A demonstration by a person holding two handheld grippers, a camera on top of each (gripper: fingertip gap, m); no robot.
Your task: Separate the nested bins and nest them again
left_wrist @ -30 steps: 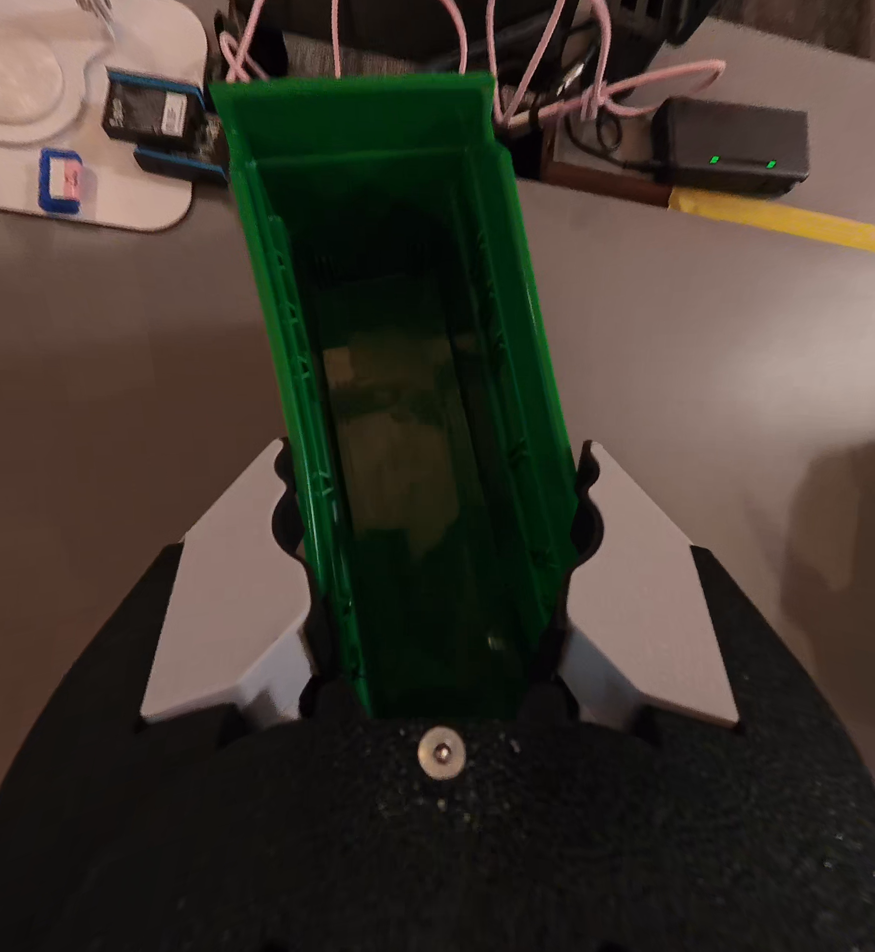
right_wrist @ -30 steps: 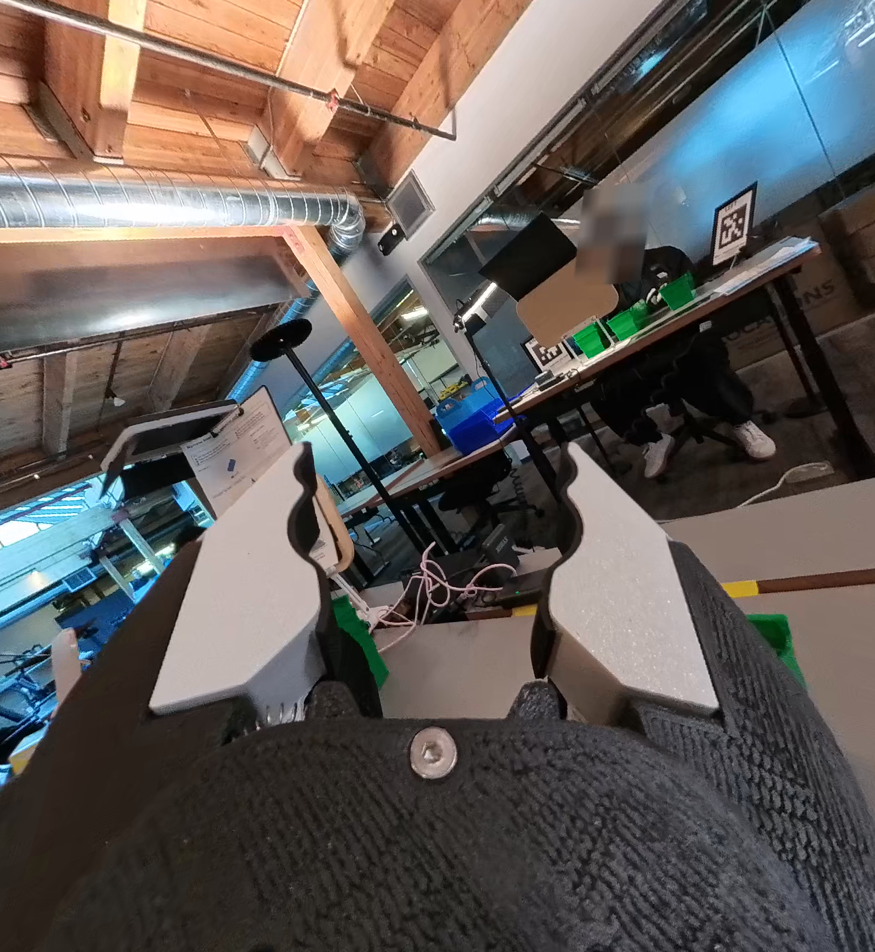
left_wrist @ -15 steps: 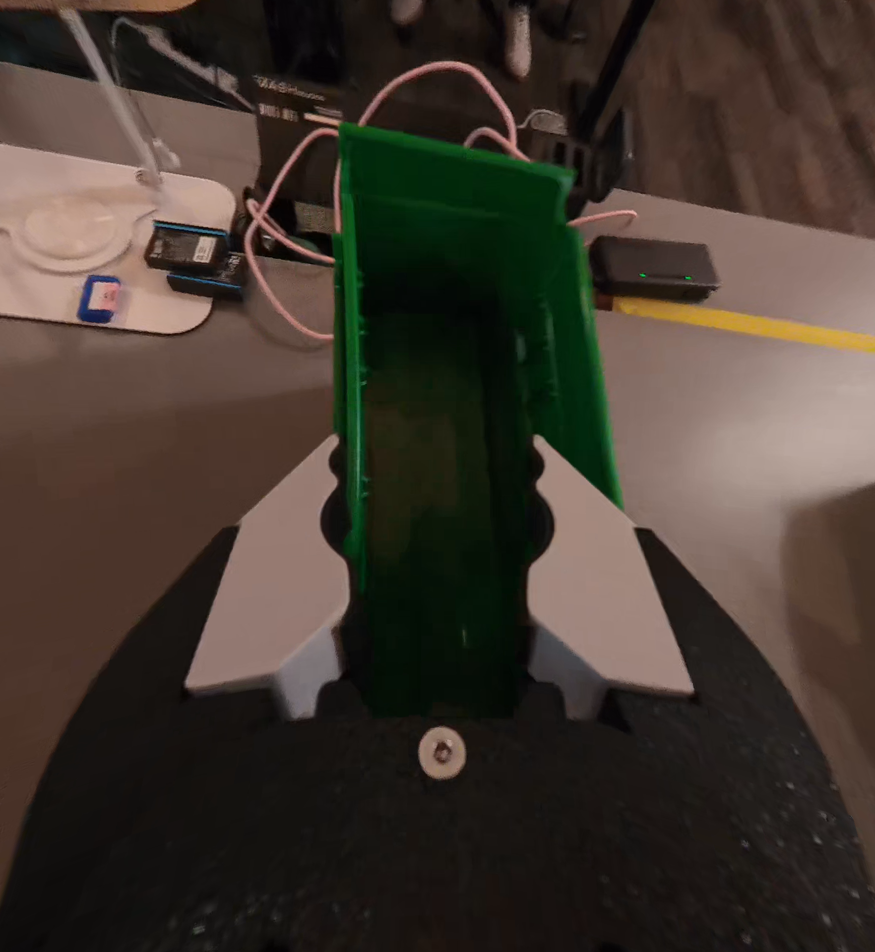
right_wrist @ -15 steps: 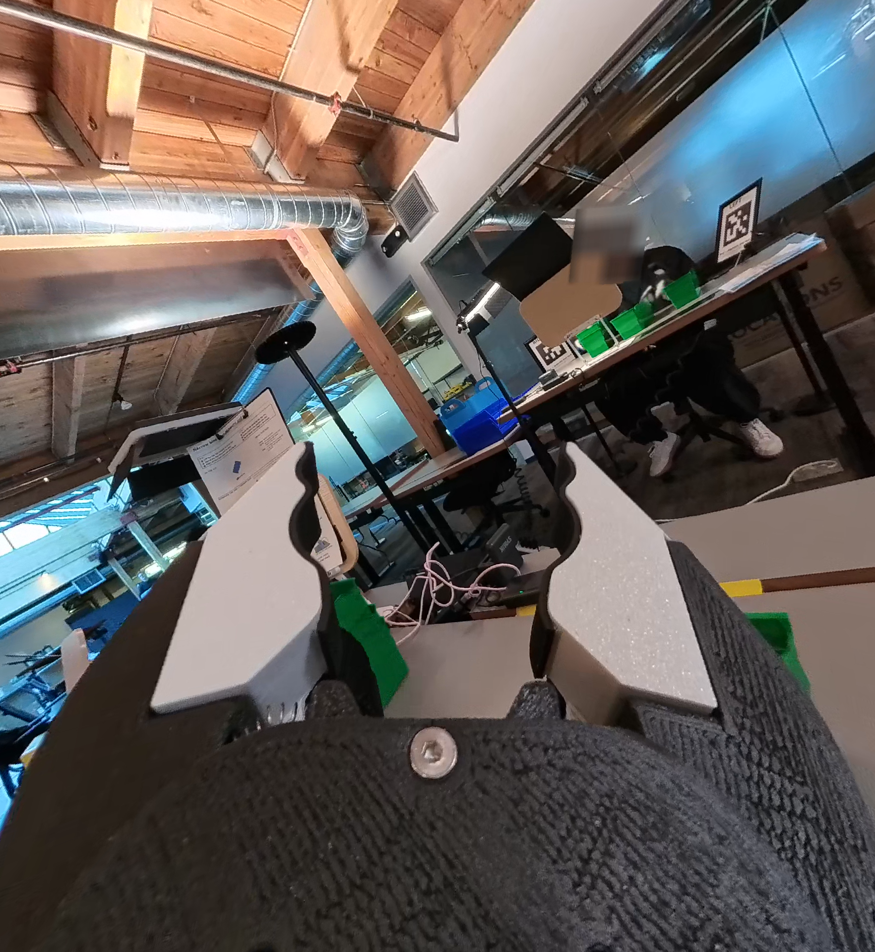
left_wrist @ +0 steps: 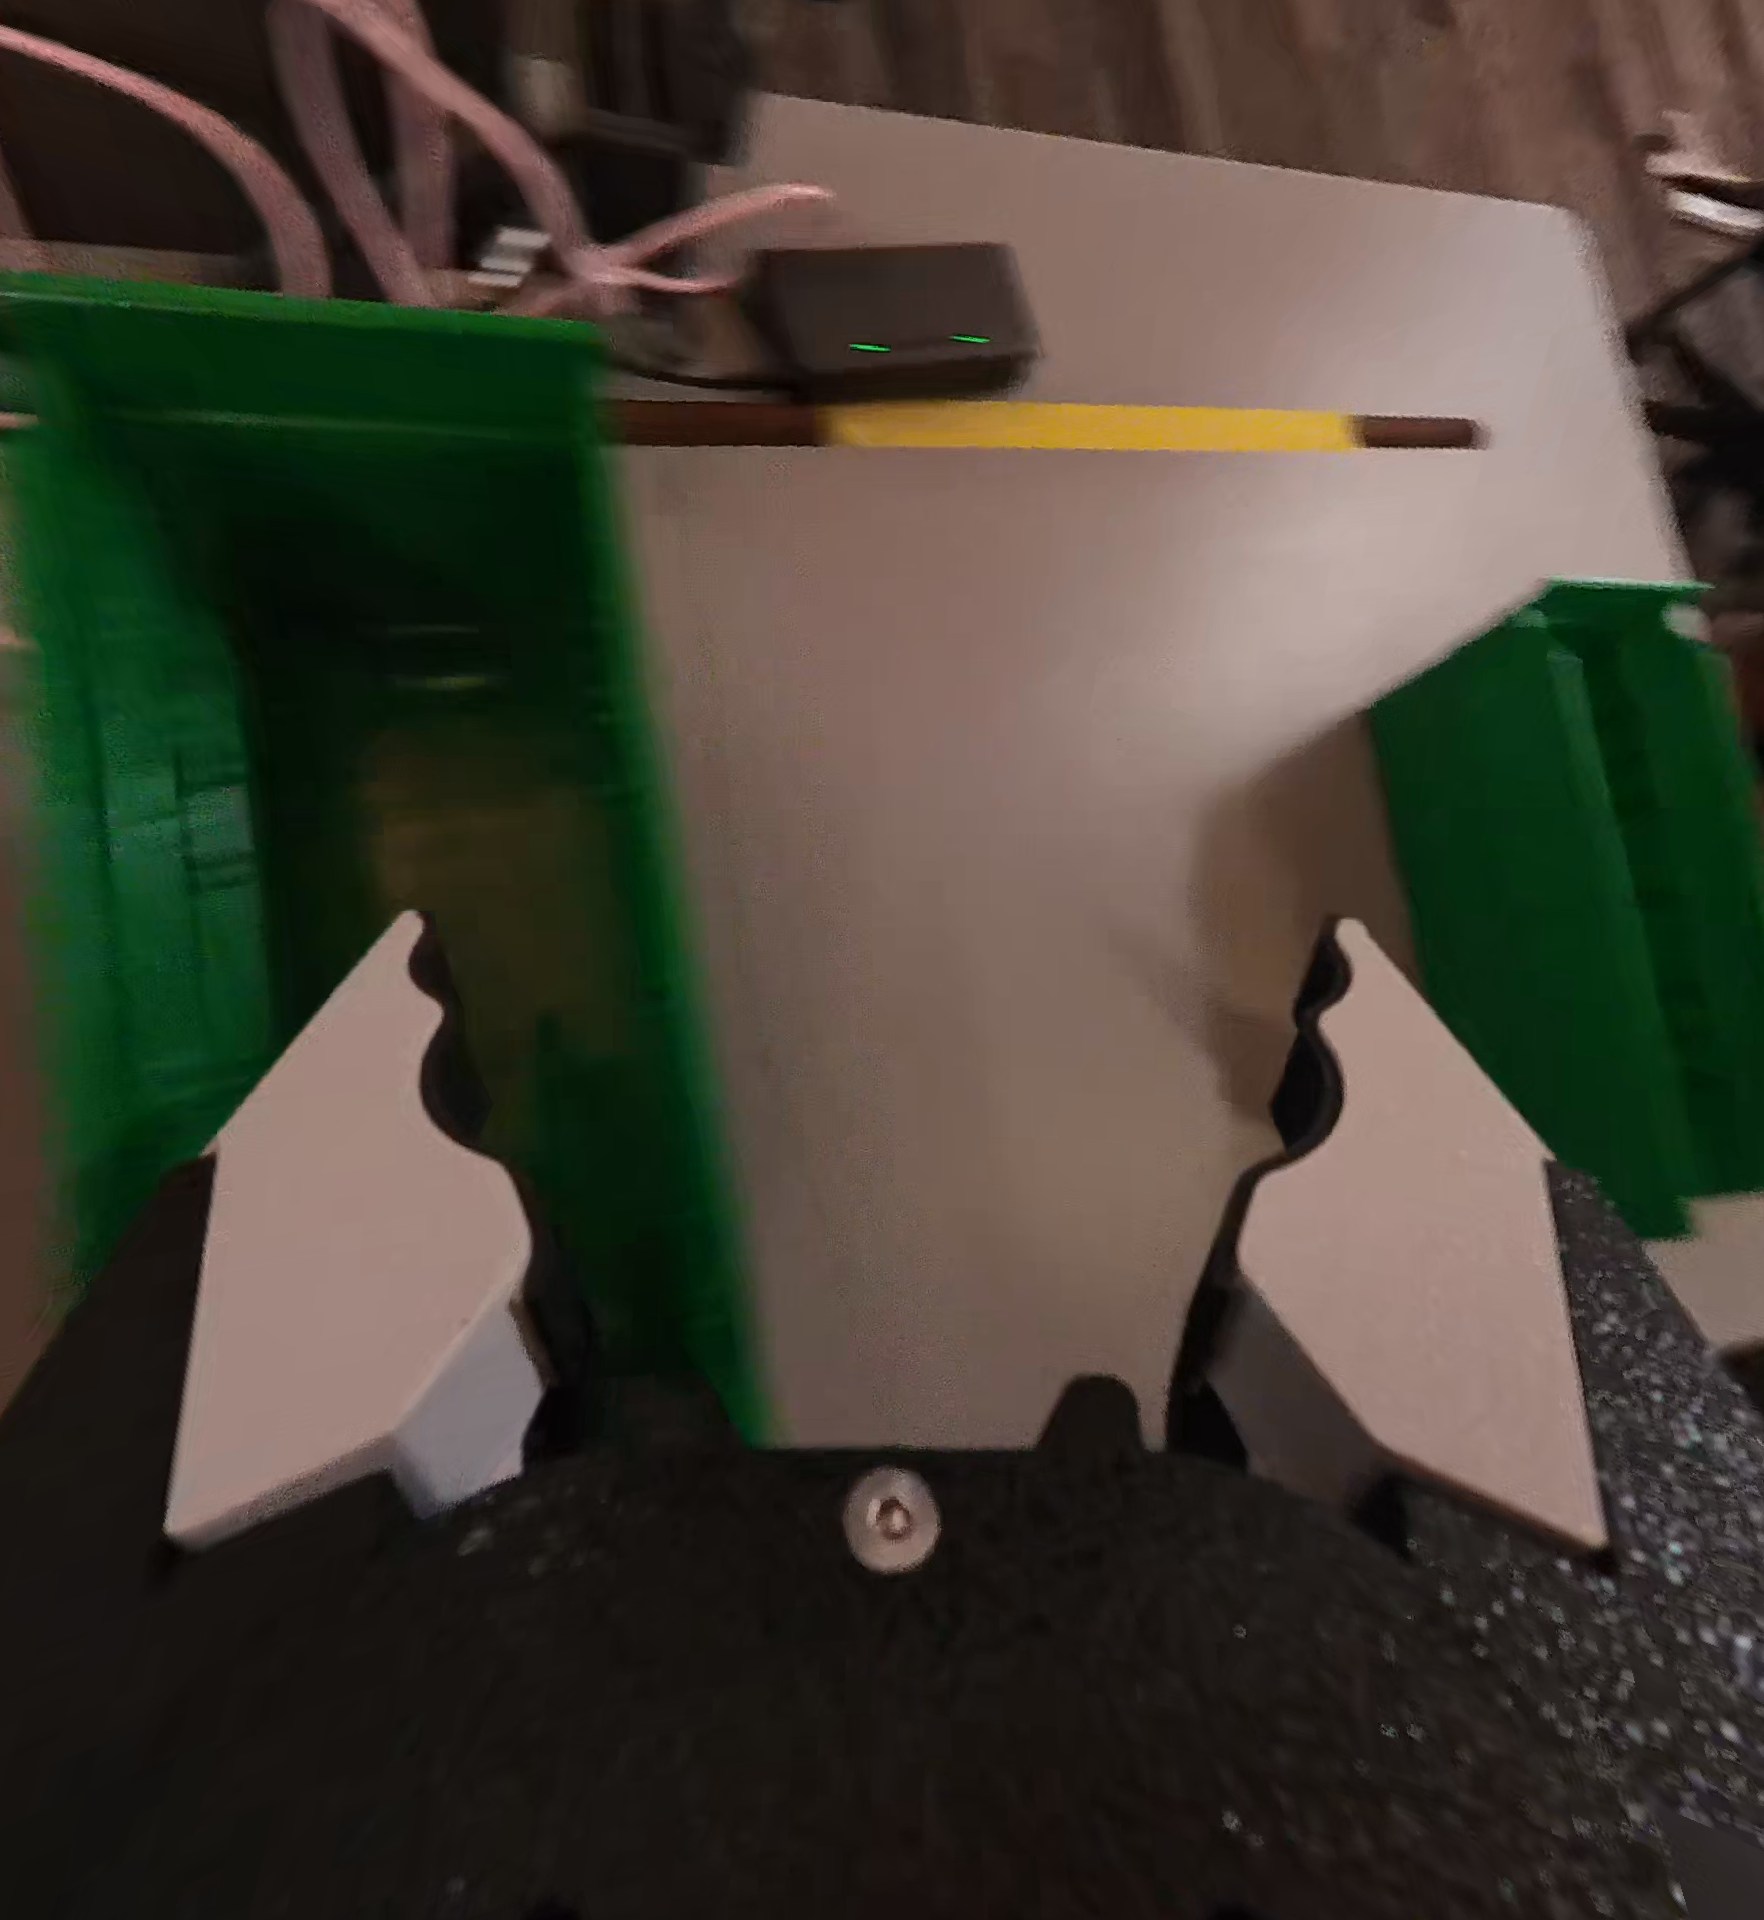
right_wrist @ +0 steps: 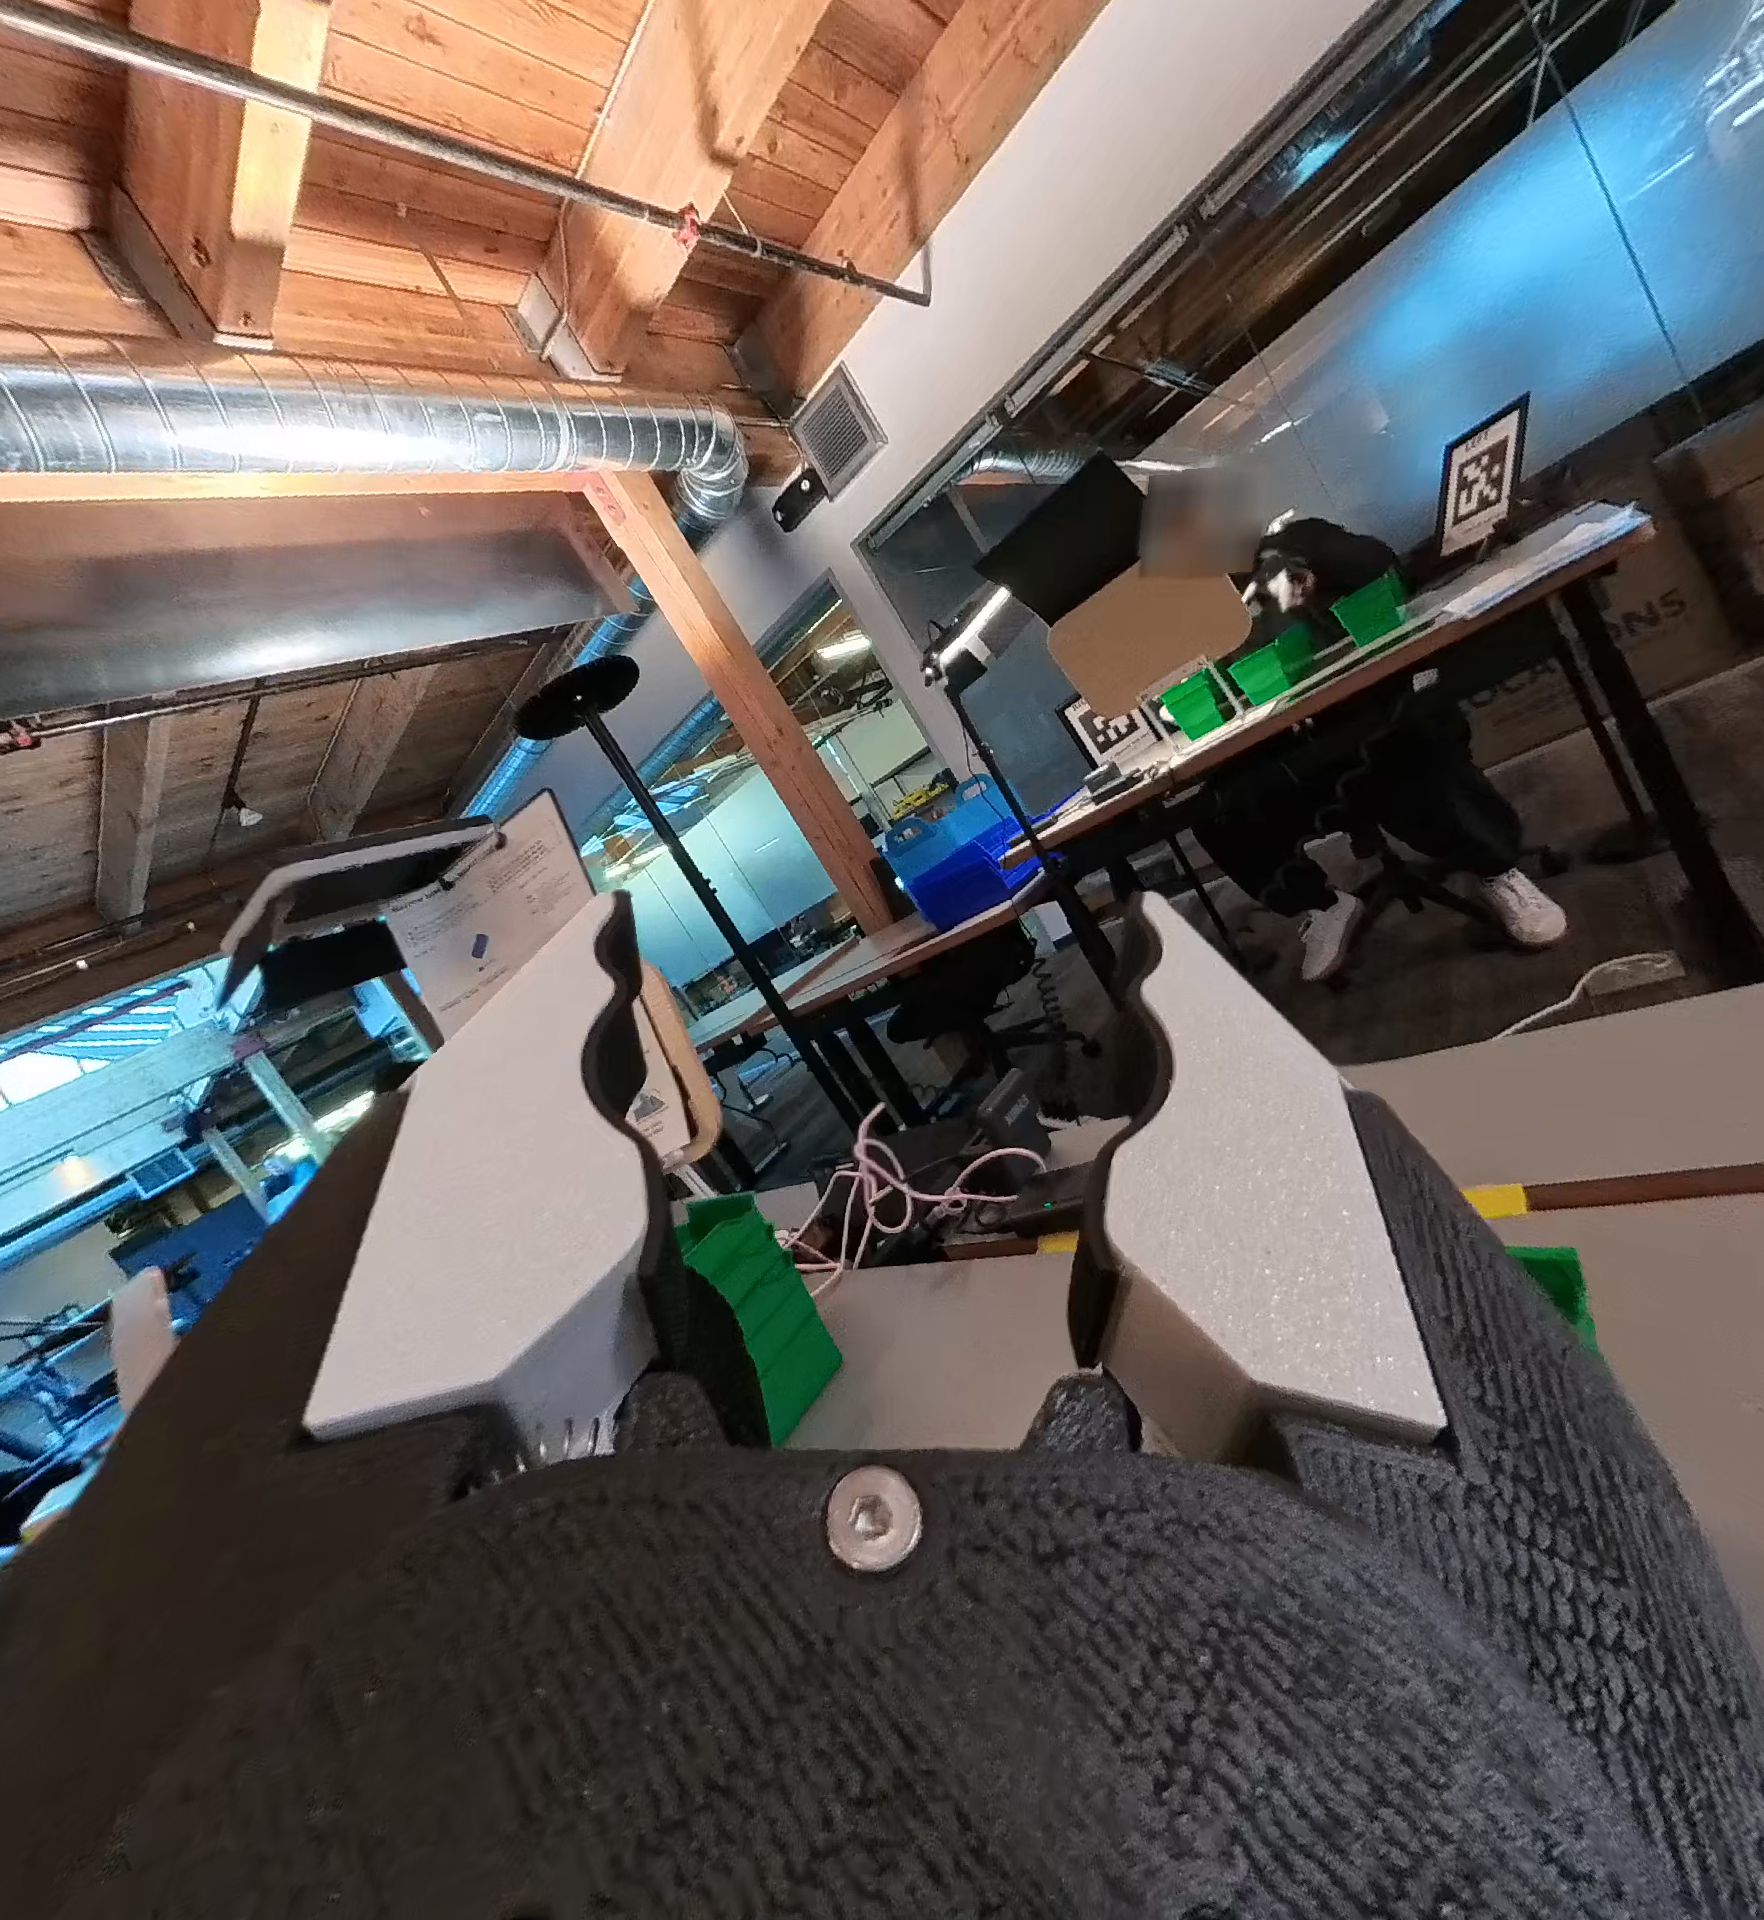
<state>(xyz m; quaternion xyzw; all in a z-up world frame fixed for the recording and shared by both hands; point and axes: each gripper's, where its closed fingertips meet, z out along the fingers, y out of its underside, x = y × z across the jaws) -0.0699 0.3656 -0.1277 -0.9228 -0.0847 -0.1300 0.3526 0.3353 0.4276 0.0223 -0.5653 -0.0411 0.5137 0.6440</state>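
A green bin (left_wrist: 317, 727) stood at the left of the grey tabletop (left_wrist: 1013, 779), blurred, its open top facing the camera. The left gripper (left_wrist: 878, 1039) hung above the tabletop with its jaws spread wide and empty, the left jaw overlapping the bin. A second green bin (left_wrist: 1584, 914) lay well apart at the right edge. The right gripper (right_wrist: 883, 1049) pointed up into the room, jaws parted, holding nothing.

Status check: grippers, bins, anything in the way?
Left gripper open, right gripper open. Two green bins apart: one left, one right. Table between them unobstructed.
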